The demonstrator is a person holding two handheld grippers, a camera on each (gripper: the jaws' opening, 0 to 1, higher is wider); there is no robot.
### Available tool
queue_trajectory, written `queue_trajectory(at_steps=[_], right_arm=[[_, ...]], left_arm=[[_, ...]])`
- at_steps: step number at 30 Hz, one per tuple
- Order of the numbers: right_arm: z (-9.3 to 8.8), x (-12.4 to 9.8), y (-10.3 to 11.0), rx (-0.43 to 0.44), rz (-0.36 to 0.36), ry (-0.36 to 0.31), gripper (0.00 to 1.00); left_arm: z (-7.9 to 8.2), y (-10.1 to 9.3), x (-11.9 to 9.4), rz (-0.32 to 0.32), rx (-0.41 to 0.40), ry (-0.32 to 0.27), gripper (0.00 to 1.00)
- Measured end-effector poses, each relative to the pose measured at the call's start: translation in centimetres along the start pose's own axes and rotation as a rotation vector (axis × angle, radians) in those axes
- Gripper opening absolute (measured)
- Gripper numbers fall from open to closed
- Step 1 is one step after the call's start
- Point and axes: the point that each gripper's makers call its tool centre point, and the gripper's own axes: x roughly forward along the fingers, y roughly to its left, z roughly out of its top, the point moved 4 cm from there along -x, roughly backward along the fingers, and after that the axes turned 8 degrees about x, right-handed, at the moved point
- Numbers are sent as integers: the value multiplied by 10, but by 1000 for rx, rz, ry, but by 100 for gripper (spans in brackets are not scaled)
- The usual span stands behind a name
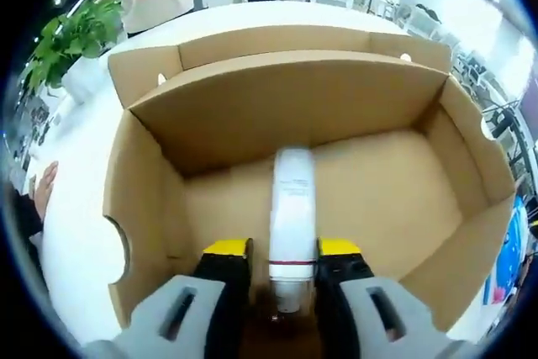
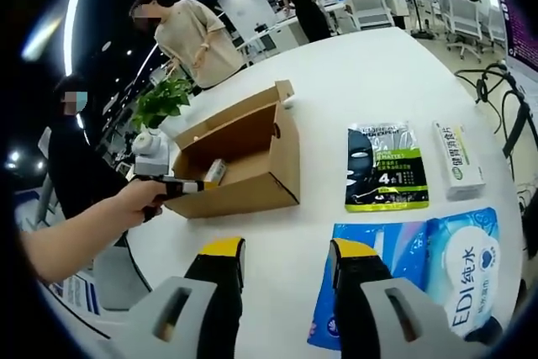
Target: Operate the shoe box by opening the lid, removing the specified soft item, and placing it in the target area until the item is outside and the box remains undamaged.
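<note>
Left gripper view: at far left, a green potted plant [image 1: 71,35] on the white worktop [image 1: 76,233], and fingers of a hand [image 1: 42,192] resting at the worktop's left edge. In the middle, an open cardboard shoe box [image 1: 147,166], lid folded back on the far side, a half-round cutout in its left wall. Inside, a white tube [image 1: 292,216] lying lengthwise on the box floor, near end toward the camera. Left gripper [image 1: 286,250] down inside the box, yellow-tipped jaws narrow and pressed against both sides of the tube's near end, gripping it. Beyond the box, a person in a light top standing at the far edge.

Right gripper view: at left, a hand [image 2: 139,199] holding the left gripper [image 2: 181,185], reaching into the shoe box [image 2: 261,182] from its left side; a pale tube-like item [image 2: 215,171] visible inside near that gripper. Potted plant [image 2: 164,98] just behind the box to the left. Right of the box, flat on the worktop [image 2: 353,73]: a black and green mask packet [image 2: 385,166], then a slim white and green carton [image 2: 458,161] further right. Nearer, a blue wipes pack [image 2: 429,266] with white lettering. Right gripper [image 2: 286,275] hovering over the worktop, well apart from the box, jaws spread wide with nothing between them, the right jaw overlapping the blue pack's left edge.
</note>
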Motion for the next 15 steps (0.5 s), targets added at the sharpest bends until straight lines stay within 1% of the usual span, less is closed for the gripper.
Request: queue_trajectory(at_steps=[1,3,5,7,15], right_arm=[[0,0,-1,1,-1,0,39],[-1,1,-1,4,-2,0,39],[-2,1,-2,6,-2,1,38],[-2,2,-1,9,0,0,38],[-6,3,1,18,7,-6,38]], left_arm=[[2,0,1,-5,0,-7,20],[2,-3,2,-3,31,-11,20],[2,-3,2,-2,42,-13,20],[2,-1,3,-2,42,-15,20],[1,3,7,-7,33,-60,20]])
